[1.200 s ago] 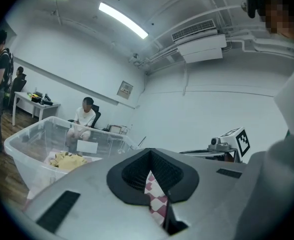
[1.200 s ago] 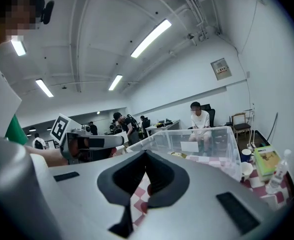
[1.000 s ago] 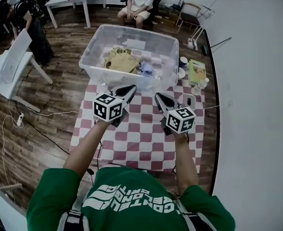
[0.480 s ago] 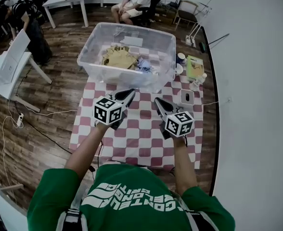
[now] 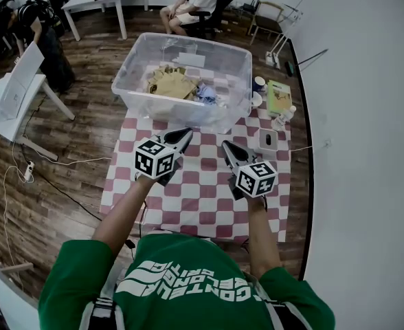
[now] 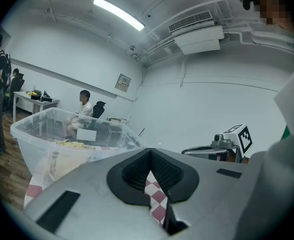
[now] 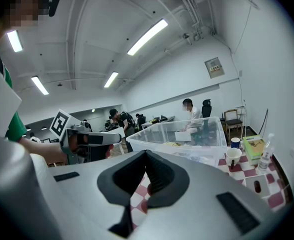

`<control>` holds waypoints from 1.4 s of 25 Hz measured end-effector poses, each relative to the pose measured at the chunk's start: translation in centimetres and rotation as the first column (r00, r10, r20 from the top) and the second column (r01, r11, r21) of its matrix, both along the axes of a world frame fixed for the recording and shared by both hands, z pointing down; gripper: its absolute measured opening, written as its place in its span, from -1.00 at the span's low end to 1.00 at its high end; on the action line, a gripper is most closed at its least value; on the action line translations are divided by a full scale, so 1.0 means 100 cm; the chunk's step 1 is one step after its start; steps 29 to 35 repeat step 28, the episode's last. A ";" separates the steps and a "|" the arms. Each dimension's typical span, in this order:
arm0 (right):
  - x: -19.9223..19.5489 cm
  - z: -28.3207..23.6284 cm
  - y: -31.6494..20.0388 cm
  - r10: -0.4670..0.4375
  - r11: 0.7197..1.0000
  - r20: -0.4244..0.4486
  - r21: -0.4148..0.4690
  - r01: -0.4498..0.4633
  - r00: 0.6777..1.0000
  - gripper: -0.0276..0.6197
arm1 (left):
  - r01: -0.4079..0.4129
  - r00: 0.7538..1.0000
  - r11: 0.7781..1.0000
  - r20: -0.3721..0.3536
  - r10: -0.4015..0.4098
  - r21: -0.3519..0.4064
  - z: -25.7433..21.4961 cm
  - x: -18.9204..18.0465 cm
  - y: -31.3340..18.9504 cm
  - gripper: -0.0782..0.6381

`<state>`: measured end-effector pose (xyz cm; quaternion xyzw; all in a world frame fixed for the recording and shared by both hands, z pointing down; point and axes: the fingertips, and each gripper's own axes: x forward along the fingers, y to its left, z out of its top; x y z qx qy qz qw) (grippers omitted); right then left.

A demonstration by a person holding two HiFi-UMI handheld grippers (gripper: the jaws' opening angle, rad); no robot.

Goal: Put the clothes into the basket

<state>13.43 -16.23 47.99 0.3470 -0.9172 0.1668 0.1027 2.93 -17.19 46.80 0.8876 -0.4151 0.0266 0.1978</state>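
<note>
Your left gripper [image 5: 185, 134] and right gripper [image 5: 227, 146] are both clamped shut on nothing, above mid-tabletop [image 5: 202, 192]. The clothes [image 5: 172, 83] lie in the basket [image 5: 181, 113] at the far edge; reach forward carelessly and the tips may shove it off.

Left gripper [image 5: 186, 133] and right gripper [image 5: 227, 145], jaws together, are hovering over red-and-white checkered tablecloth [image 5: 200, 201]; clear plastic basket [image 5: 162, 108] at 12 o'clock is holding crumpled tan clothes [image 5: 170, 83].
</note>
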 end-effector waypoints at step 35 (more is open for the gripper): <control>0.004 0.010 -0.003 0.012 1.000 -0.035 -0.009 -0.012 0.999 -0.89 | 0.011 1.000 1.000 0.001 -0.011 -0.004 0.008 -0.012 -0.001 -0.77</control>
